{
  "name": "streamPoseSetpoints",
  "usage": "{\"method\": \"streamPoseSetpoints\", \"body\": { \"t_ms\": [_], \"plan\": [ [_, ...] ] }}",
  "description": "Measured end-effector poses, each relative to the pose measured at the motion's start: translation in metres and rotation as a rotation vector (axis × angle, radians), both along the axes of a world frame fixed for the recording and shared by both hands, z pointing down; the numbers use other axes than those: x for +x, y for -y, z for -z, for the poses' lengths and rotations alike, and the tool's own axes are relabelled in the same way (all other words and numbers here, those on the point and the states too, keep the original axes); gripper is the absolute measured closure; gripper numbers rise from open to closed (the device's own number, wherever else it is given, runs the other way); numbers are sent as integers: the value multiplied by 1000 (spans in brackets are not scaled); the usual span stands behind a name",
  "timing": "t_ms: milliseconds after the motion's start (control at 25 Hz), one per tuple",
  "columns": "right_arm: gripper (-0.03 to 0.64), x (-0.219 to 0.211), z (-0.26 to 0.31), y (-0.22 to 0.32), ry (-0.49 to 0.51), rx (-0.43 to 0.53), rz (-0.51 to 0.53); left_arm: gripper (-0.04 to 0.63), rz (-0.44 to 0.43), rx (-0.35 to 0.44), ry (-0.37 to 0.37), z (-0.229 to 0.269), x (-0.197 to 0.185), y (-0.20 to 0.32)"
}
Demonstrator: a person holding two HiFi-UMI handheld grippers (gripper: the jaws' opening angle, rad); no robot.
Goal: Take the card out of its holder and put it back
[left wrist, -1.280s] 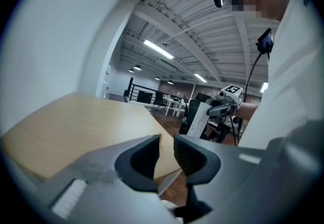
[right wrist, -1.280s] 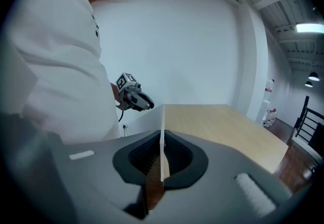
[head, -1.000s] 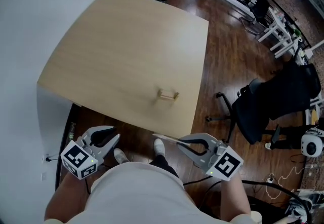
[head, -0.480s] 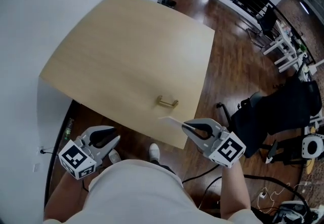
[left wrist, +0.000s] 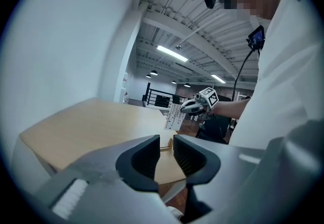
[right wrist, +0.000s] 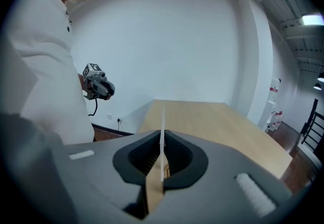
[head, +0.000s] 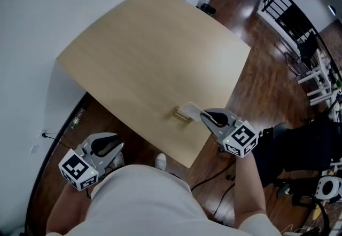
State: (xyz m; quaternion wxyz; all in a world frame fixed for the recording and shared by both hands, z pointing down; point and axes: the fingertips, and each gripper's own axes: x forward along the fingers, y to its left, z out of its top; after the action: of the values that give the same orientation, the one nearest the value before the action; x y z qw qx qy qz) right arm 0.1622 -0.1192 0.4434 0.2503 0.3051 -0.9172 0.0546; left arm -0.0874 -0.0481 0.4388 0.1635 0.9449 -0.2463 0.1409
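A: Where is your card [head: 190, 108] now?
B: Your right gripper [head: 205, 116] is clenched on it, the thin edge pinched between the pads. It sits just over the holder [head: 182, 117]; I cannot tell whether they touch.
A: And your left gripper [head: 108, 145]?
B: It hangs well apart from the holder, off the table [head: 144, 48], close to your body. Its jaws are slightly parted with nothing between them.

No lettering can be read — the card [left wrist: 173, 116] carries rows of print, all too small to make out.
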Motion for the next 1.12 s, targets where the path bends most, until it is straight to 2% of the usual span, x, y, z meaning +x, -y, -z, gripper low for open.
{"method": "streamPoseSetpoints", "body": {
  "t_ms": [200,480,1120],
  "plan": [
    [595,10,-31,25,19,-43,40,506,74,-14,19,-1,6,-11],
    [595,16,-62,32,26,-92,86,508,138,-42,37,-3,14,-25],
    [595,24,-93,37,43,-113,105,509,132,-59,59,-7,34,-26]
  ]
}}
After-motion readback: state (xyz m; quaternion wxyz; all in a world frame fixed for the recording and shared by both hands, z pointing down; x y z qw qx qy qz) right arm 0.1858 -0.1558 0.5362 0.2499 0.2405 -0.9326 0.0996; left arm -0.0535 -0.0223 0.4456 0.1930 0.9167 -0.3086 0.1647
